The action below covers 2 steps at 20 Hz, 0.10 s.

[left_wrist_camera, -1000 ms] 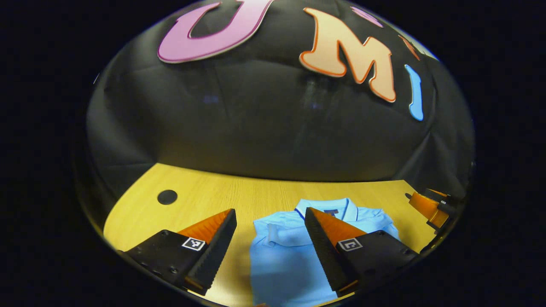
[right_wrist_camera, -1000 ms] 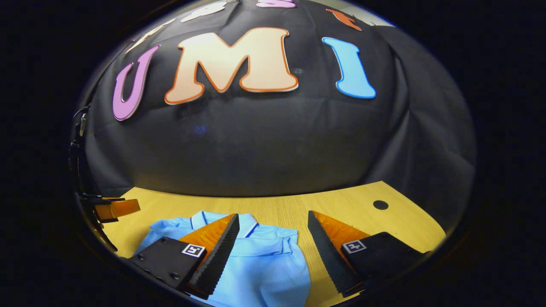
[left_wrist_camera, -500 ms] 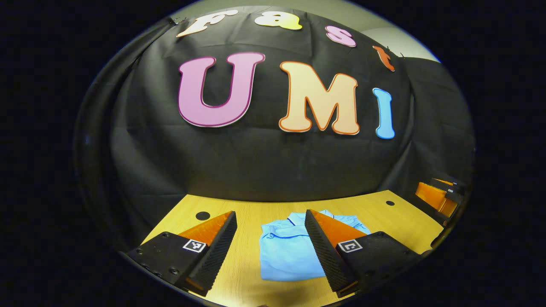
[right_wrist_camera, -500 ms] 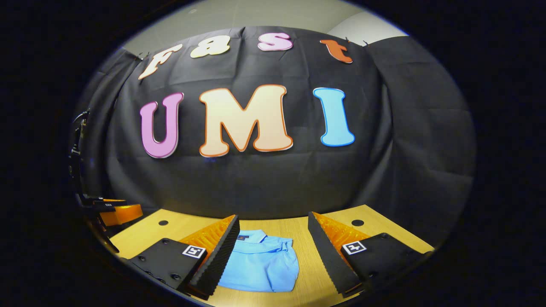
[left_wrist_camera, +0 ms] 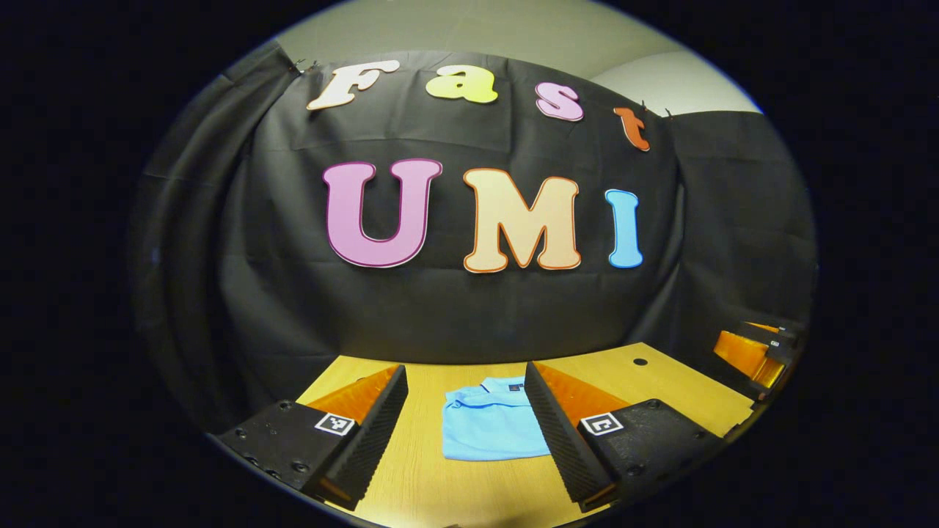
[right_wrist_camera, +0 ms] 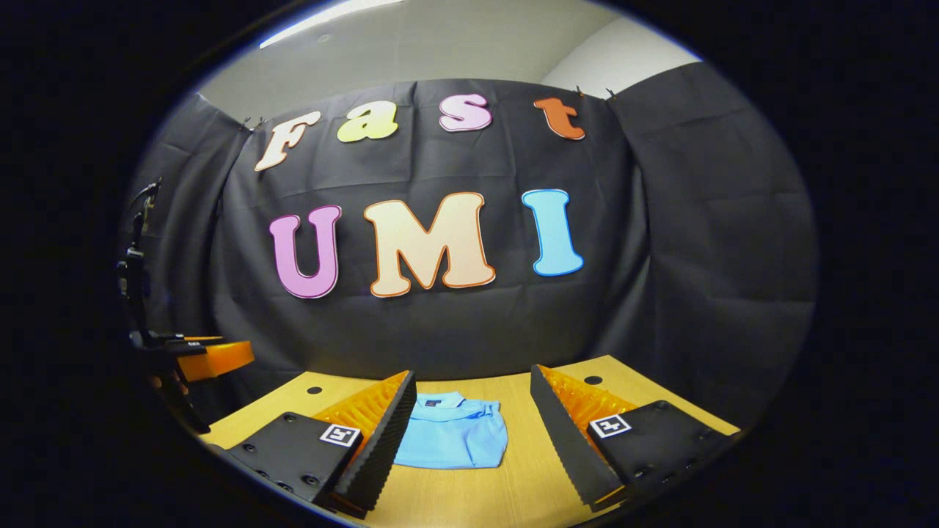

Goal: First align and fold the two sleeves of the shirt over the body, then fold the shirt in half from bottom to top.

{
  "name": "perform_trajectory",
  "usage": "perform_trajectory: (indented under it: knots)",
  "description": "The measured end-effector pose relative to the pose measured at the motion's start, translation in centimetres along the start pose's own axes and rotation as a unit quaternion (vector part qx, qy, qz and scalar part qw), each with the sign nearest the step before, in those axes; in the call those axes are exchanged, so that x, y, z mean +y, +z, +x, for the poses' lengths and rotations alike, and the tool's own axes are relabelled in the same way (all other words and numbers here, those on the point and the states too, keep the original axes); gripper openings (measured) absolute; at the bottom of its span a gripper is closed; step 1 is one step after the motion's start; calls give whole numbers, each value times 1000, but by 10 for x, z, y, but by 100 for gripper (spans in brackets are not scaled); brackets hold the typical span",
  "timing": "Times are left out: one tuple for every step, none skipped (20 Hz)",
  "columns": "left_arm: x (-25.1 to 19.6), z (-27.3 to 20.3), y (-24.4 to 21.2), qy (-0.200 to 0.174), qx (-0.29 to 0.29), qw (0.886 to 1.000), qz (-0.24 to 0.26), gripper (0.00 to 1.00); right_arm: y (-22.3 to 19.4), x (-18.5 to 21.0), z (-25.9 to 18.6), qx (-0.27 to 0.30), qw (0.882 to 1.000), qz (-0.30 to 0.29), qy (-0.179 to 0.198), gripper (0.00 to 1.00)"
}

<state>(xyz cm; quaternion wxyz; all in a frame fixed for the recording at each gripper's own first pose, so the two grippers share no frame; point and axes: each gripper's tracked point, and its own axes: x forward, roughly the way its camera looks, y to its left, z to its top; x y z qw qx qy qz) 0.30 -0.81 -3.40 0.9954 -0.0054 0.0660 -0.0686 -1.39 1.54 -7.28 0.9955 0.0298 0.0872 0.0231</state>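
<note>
Dim booth, and the black wall cloth (left_wrist_camera: 469,308) soaks up most of the light. The tabletop (right_wrist_camera: 513,491) glows warm and evenly lit, no glare. Fisheye bends everything hard at the rims. Both views sharp, with soft, faint shadows.

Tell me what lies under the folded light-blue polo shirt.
The folded light-blue polo shirt rests on the yellow wooden table. Its tucked sleeves and lower layers are covered.
</note>
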Motion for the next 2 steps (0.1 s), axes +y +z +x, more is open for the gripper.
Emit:
perform_trajectory:
  knots:
    - [-2, -8, 2, -2, -3, 1000, -2, 95, 2, 3, -9, -5, 1000, -6, 4, 97]
    - [-5, -15, 2, -2, -3, 1000, -5, 95, 3, 9, -17, -6, 1000, -9, 10, 97]
